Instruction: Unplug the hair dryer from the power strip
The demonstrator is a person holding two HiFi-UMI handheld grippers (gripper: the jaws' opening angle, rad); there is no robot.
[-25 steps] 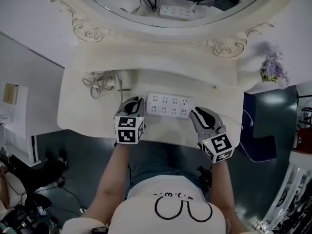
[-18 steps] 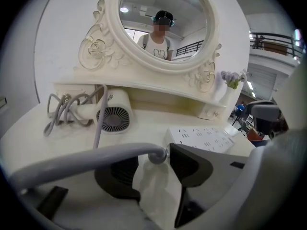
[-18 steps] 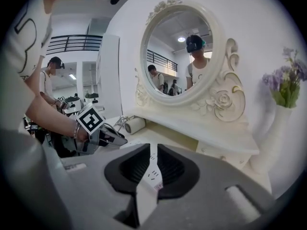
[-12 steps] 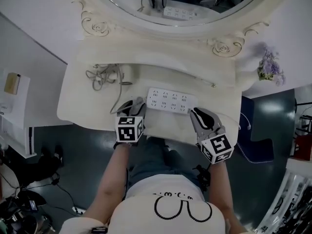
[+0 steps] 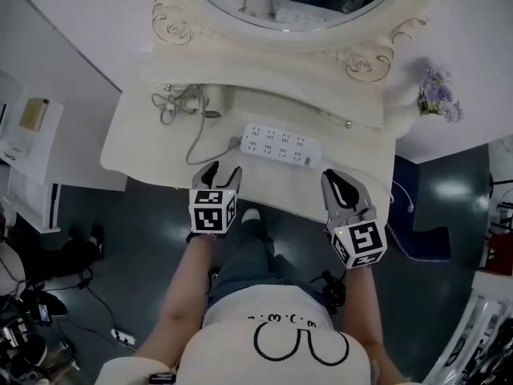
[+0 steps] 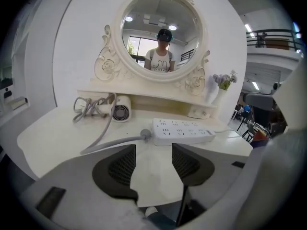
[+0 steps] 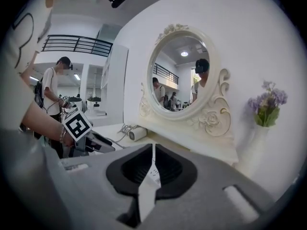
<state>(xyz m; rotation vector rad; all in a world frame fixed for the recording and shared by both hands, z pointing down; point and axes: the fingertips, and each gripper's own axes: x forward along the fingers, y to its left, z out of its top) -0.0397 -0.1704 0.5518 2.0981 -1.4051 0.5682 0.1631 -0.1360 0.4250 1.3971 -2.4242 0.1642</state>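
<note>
The desk (image 5: 136, 155) has a bare strip between its front edge and the power strip (image 5: 280, 143), with a round mirror (image 6: 160, 37) behind. The hair dryer (image 6: 121, 111) sits back left under the shelf. Its grey plug (image 6: 145, 135) lies right at the power strip's left end. The left gripper (image 5: 224, 171) is at the front edge, jaws spreading wide, nothing between them. The right gripper (image 5: 333, 176) hangs just off the edge, jaws closing, nearly together, empty. Print on the power strip is too small to read.
</note>
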